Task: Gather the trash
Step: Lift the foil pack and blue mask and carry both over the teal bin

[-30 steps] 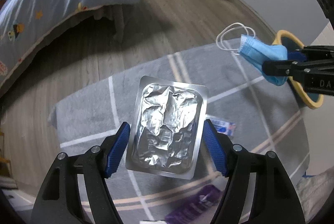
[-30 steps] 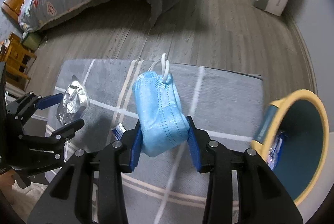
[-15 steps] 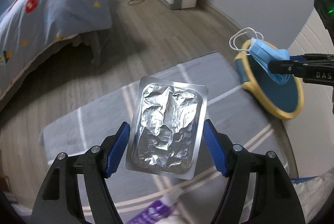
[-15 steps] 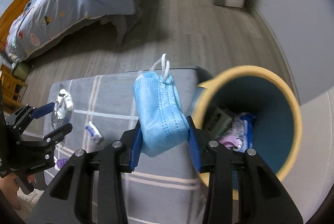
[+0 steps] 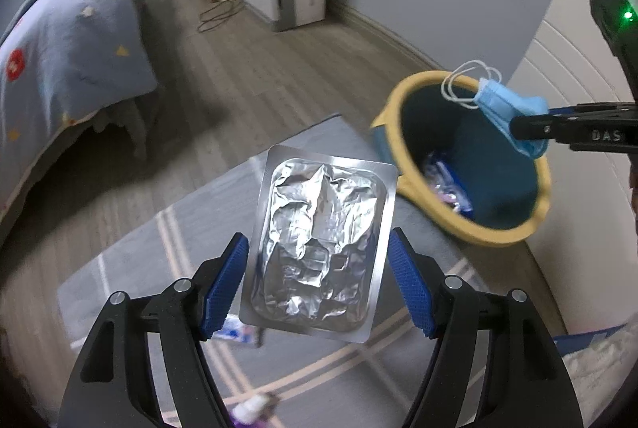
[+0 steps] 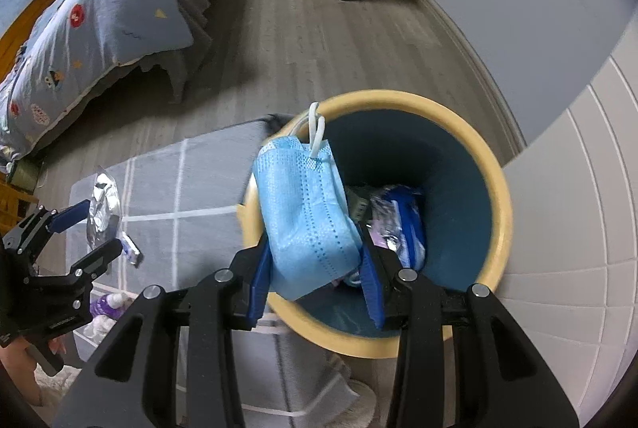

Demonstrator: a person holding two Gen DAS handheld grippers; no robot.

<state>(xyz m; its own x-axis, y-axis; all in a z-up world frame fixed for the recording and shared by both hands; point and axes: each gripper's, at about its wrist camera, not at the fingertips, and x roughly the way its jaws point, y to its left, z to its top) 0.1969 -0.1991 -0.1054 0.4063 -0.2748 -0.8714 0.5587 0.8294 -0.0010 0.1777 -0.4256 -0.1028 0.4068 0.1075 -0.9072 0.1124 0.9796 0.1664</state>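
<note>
My left gripper [image 5: 317, 280] clamped on the foil blister pack [image 5: 319, 248] over the grey rug [image 5: 191, 228], my right gripper [image 6: 315, 280] pinching the blue face mask [image 6: 307, 213] above the yellow-rimmed bin [image 6: 494, 189], wrappers [image 6: 398, 220] inside, bed [image 6: 99, 9] beyond.

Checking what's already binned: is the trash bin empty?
No, the bin already holds wrappers at its bottom, seen past the blue mask.
</note>
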